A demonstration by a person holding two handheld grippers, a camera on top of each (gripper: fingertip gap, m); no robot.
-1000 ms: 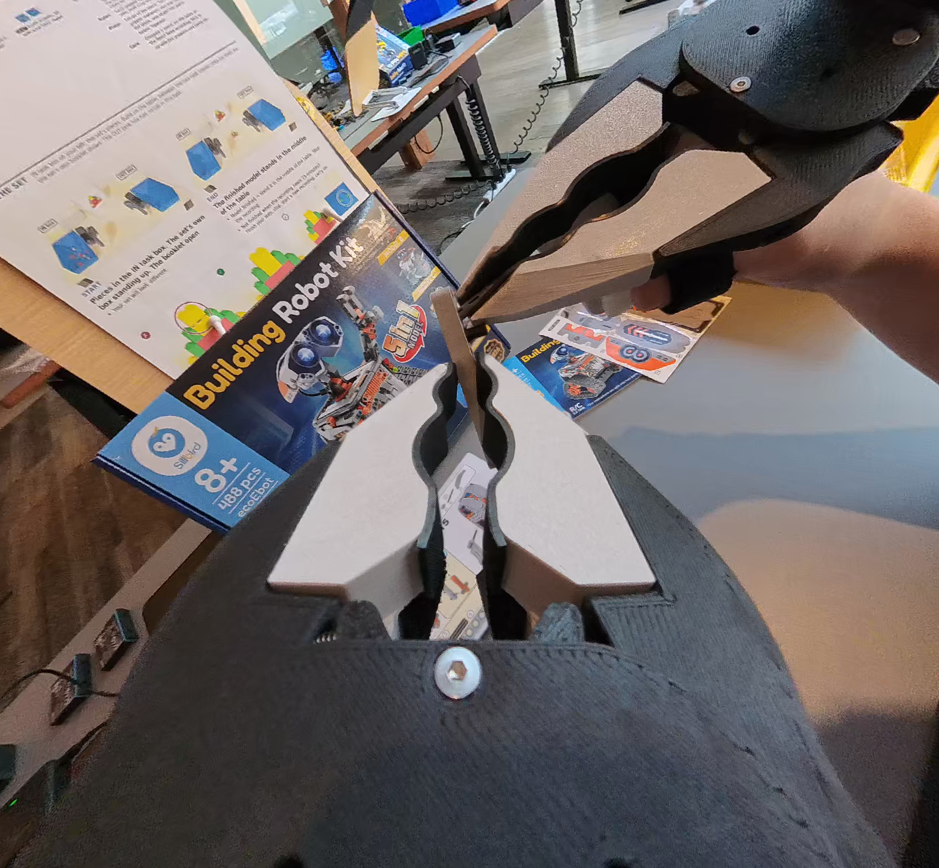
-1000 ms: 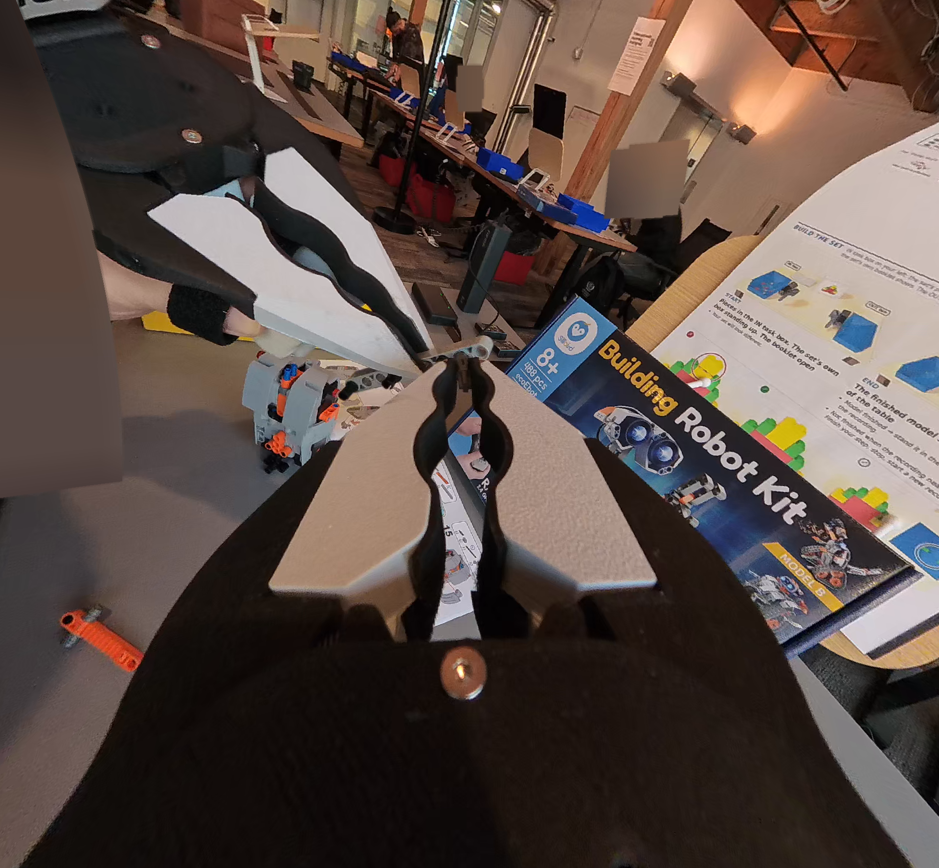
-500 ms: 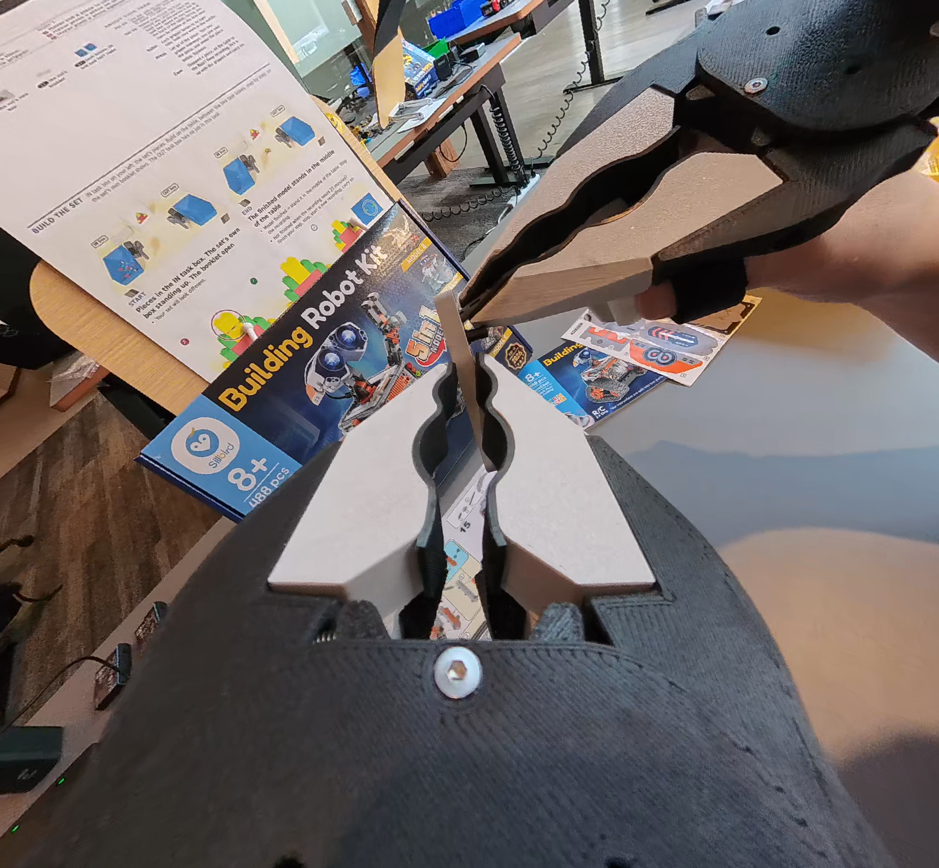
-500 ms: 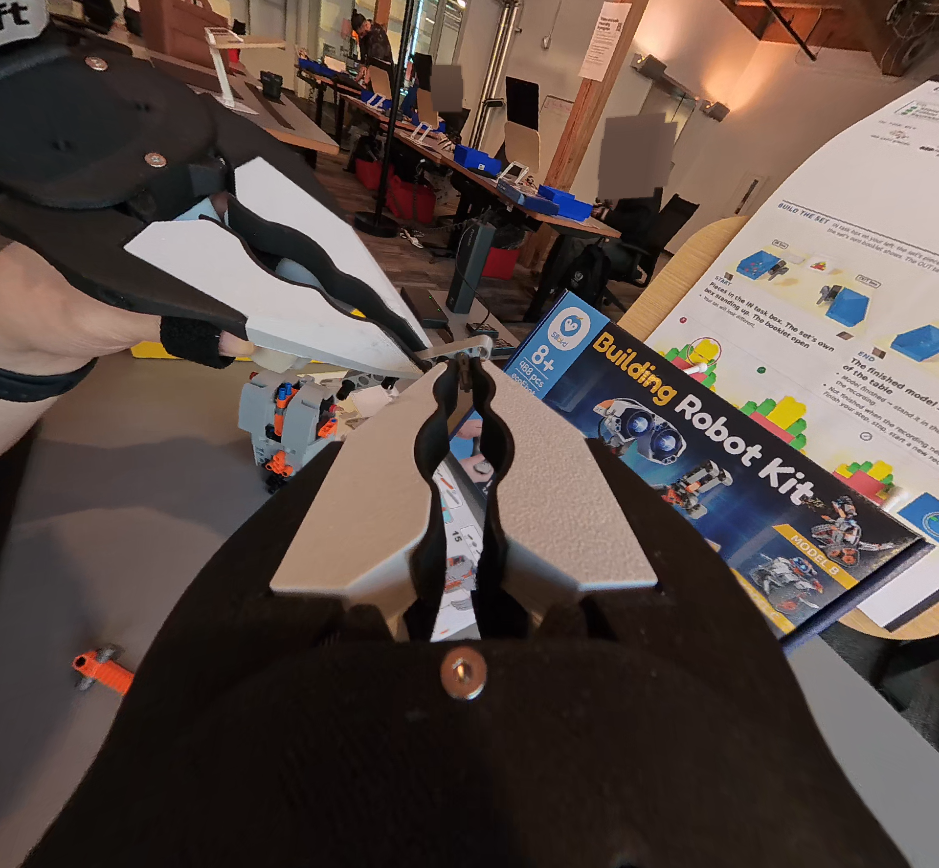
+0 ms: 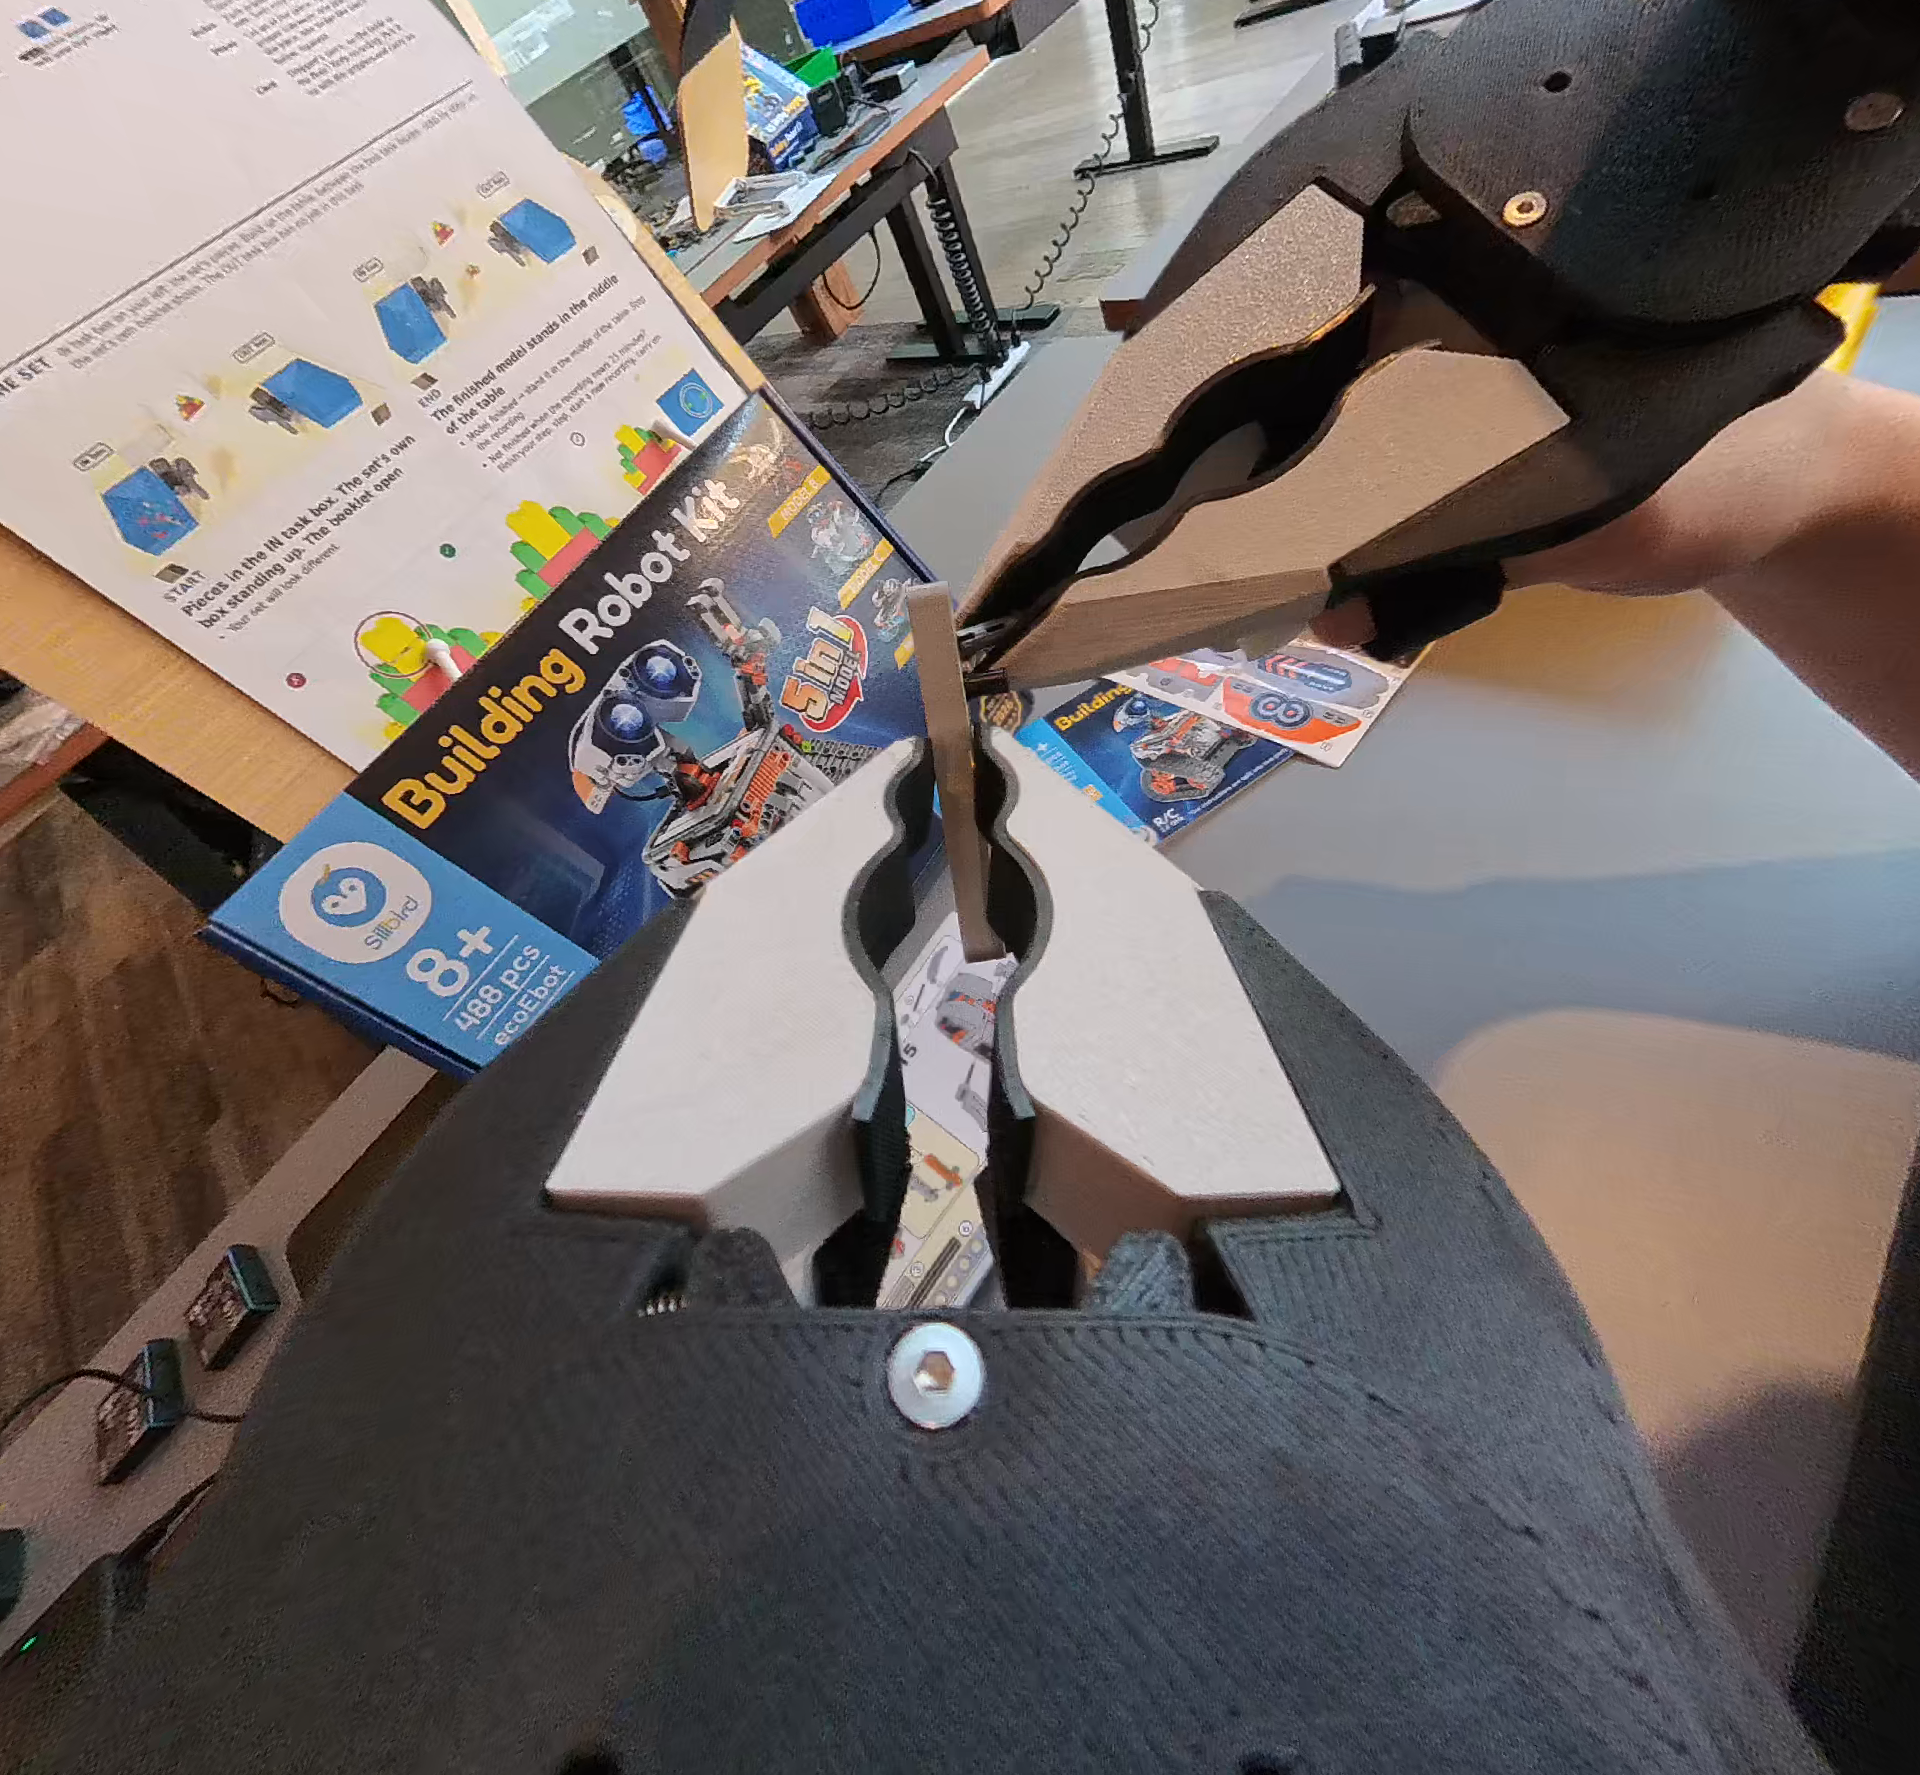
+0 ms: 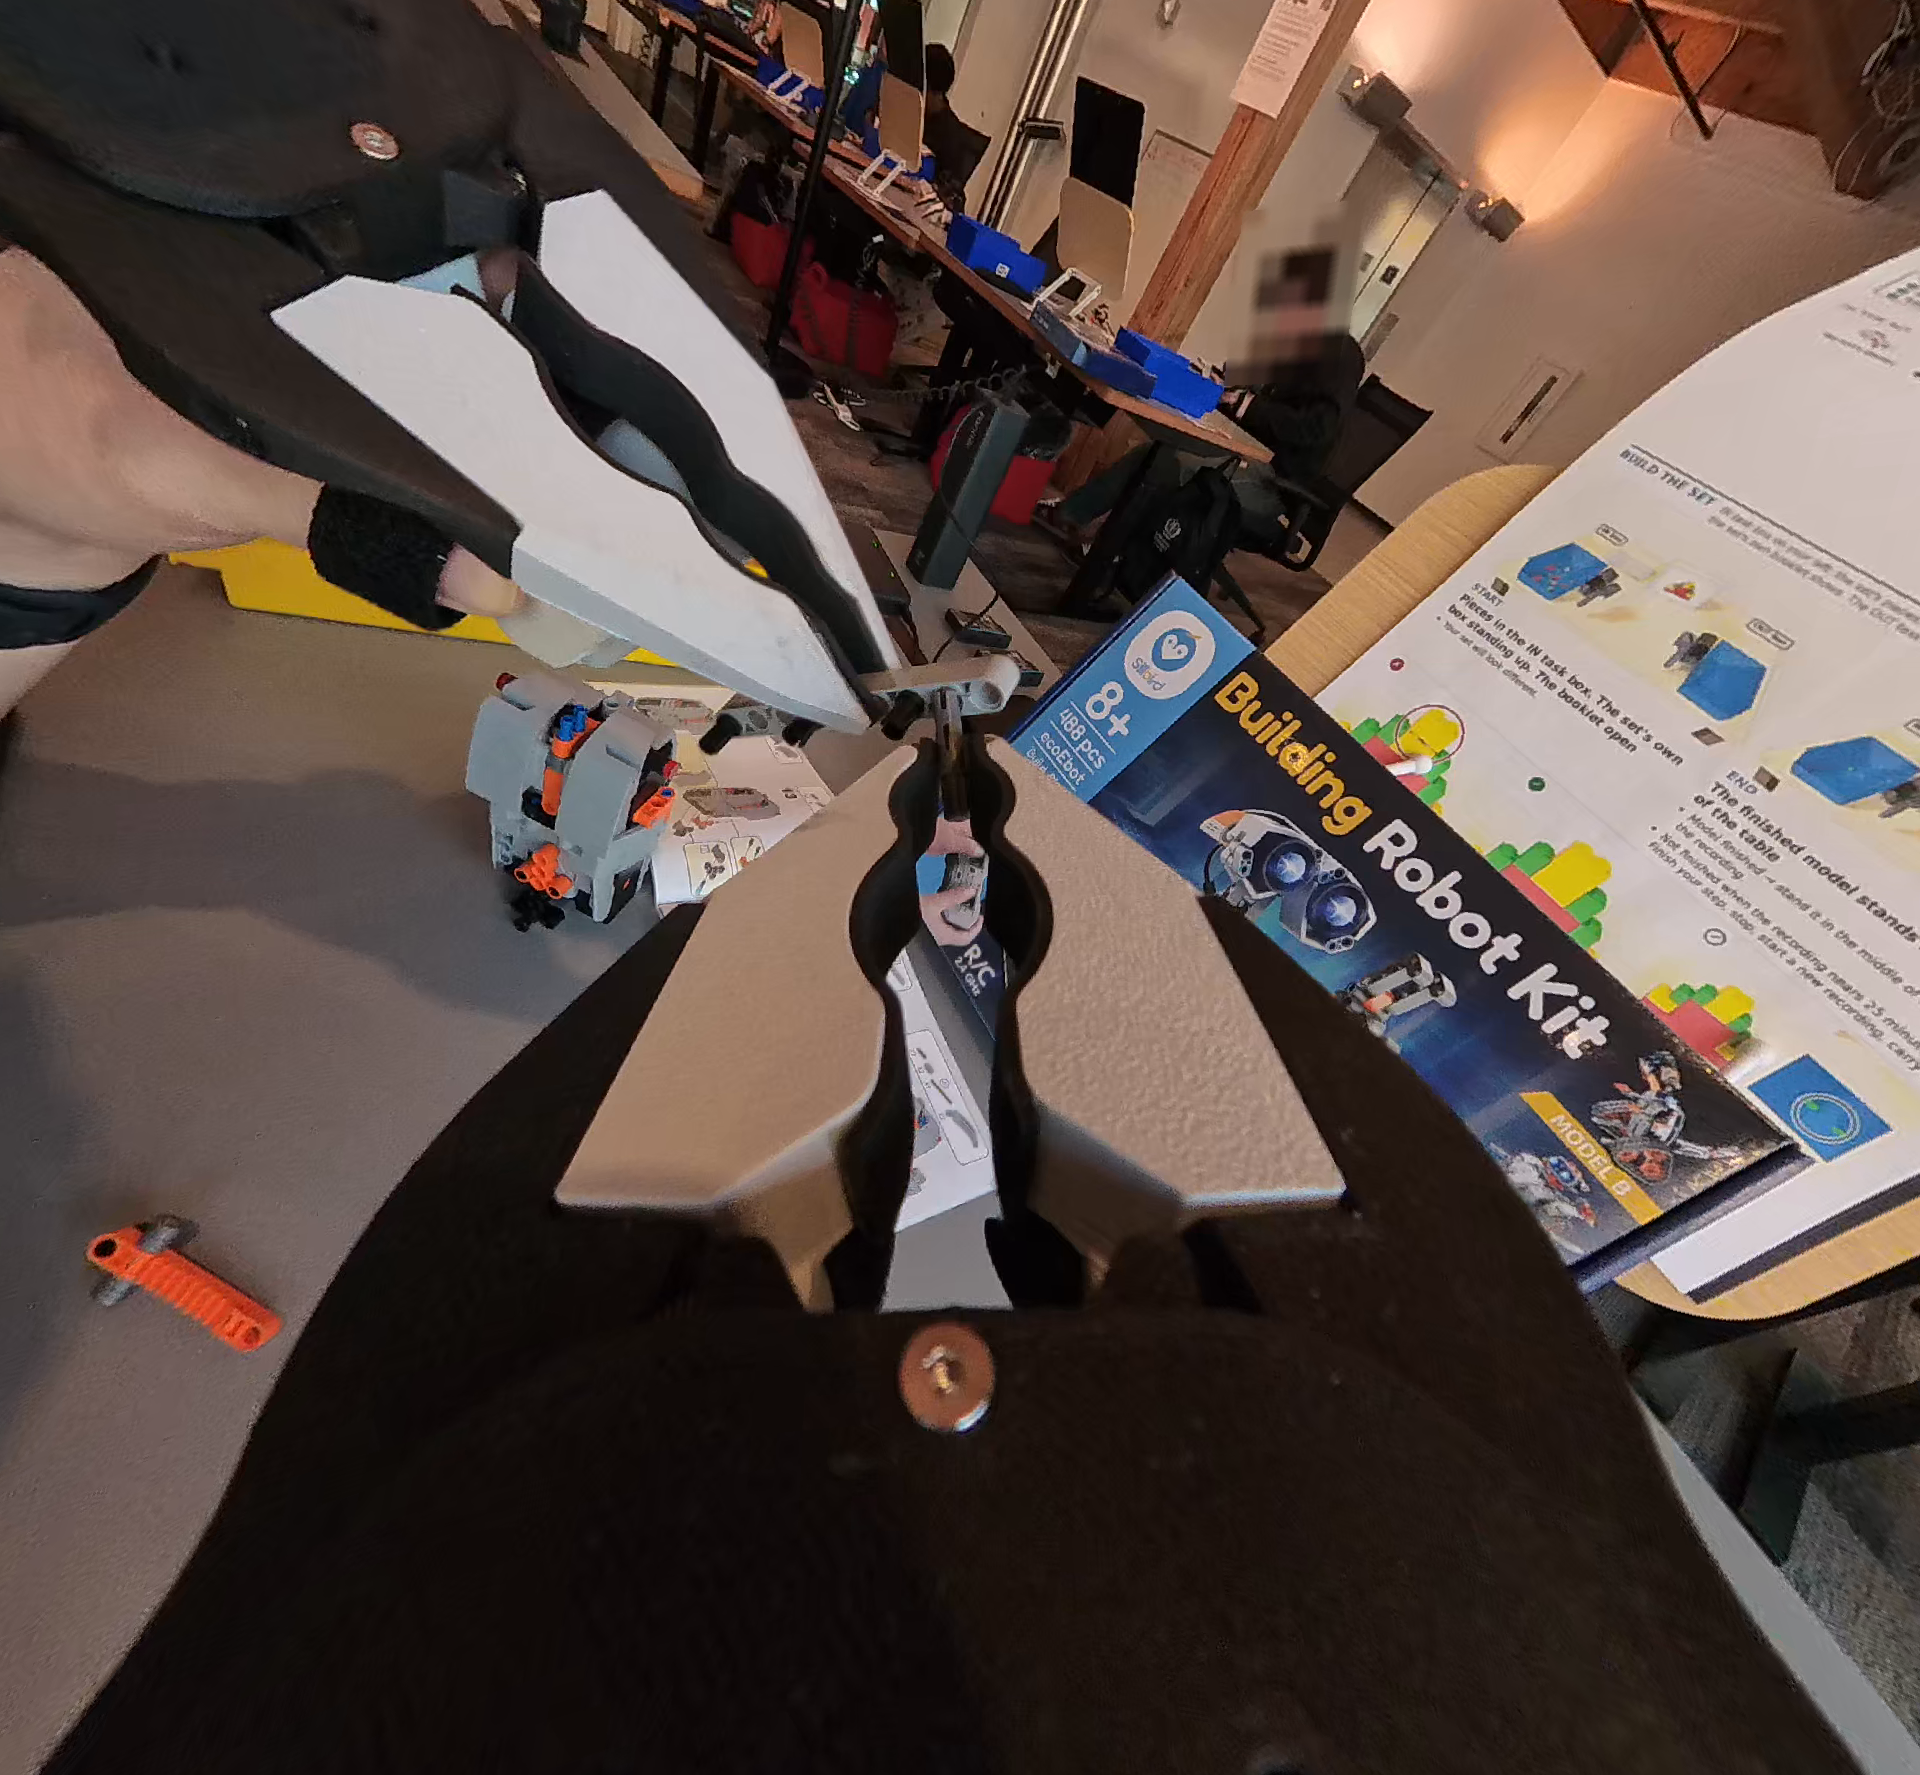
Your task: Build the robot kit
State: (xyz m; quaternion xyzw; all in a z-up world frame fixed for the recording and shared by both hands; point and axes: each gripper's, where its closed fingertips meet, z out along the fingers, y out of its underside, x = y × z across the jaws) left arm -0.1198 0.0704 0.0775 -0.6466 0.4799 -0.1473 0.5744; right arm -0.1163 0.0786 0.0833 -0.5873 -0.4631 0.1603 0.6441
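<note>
My left gripper is shut on a long grey beam that sticks up past its fingertips. My right gripper is shut on a small black pin and holds it against the beam's free end. In the left wrist view the right gripper comes in from the upper right, its tips touching the top of the beam. In the right wrist view the left gripper comes in from the upper left. Both are held in the air above the grey table.
A partly built grey and orange model stands on the table. An orange beam with grey pins lies at the left. An open booklet, a sticker sheet and the blue kit box lie below. A printed sheet leans behind. The tips of both grippers are at nearly the same place.
Both grippers stay shut and joined at the beam's end. The pair has shifted slightly, and the left gripper looks closer in the right wrist view.
</note>
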